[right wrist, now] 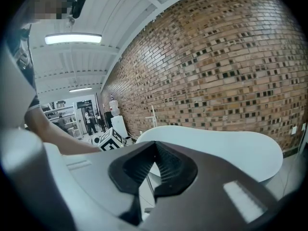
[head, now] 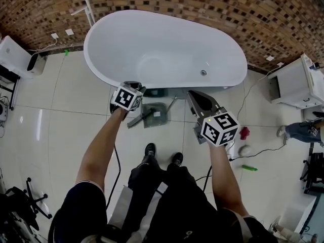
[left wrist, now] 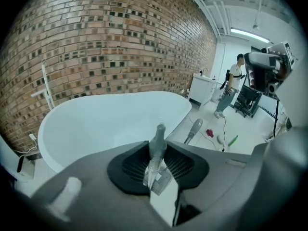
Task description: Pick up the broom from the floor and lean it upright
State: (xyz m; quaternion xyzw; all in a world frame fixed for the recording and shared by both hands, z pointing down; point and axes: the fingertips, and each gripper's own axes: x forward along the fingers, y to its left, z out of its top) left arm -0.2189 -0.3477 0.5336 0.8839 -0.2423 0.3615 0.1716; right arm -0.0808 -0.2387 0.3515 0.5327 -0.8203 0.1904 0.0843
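- Tiles at 4 o'clock of the person's shoes (head: 150,149): red rag (head: 244,132), green stick (head: 249,167), loose cable.
- Both forearms stretched forward. The left one is angled down and the right one is flatter.
- Left gripper (left wrist: 159,153) is clenched on the broom (left wrist: 160,139) by its grey handle, rounded tip poking past the pads.
- Right gripper (right wrist: 154,150) has its tips together with nothing in them, at 3 o'clock of the left.
- The broom's lower end sits on the floor at 12 o'clock, between the grippers.
- White bathtub (head: 167,49) is directly ahead, with a brick wall (head: 202,4) behind it.
- White cabinet (head: 298,82) at 2 o'clock.
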